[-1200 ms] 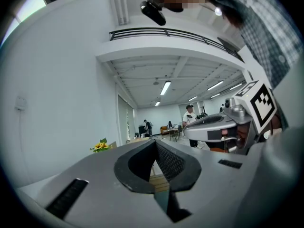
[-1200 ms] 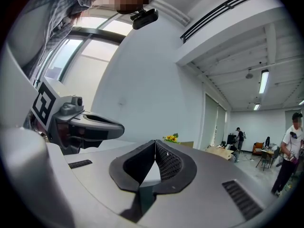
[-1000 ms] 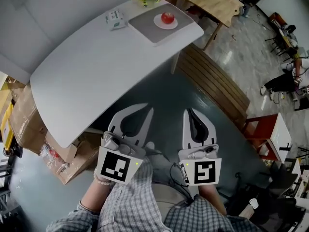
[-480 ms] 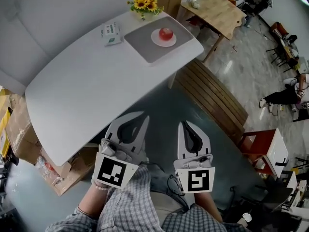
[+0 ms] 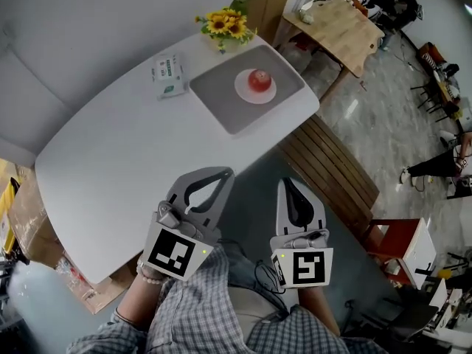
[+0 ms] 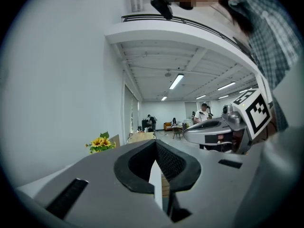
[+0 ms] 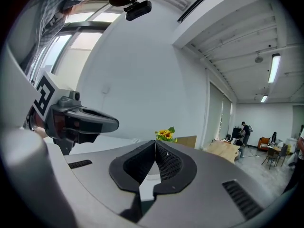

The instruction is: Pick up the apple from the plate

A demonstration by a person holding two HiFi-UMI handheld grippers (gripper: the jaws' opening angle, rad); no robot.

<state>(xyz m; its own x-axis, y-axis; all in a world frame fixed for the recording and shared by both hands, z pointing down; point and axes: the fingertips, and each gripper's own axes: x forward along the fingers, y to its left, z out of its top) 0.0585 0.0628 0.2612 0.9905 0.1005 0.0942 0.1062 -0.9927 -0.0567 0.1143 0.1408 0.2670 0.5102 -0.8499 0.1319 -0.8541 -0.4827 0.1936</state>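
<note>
The left claw [image 5: 226, 172] has its jaws pressed together with nothing between them, and the right claw [image 5: 288, 182] is the same: tips meeting, empty. Both are held low in front of the person's checked sleeves [image 5: 221, 308], side by side and pointing toward the desk [image 5: 125, 146]. The left one's tip is close to the desk's near edge, and the right one is over the floor beside a wooden bench [image 5: 332, 164].

The apple [image 5: 258, 80] is well apart from both claws, toward the far end of the desk. It sits on a white plate [image 5: 243, 92], and the plate rests on a grey mat [image 5: 221, 103]. Sunflowers [image 5: 225, 24] stand just beyond the mat, and a small box [image 5: 168, 76] lies beside it.
</note>
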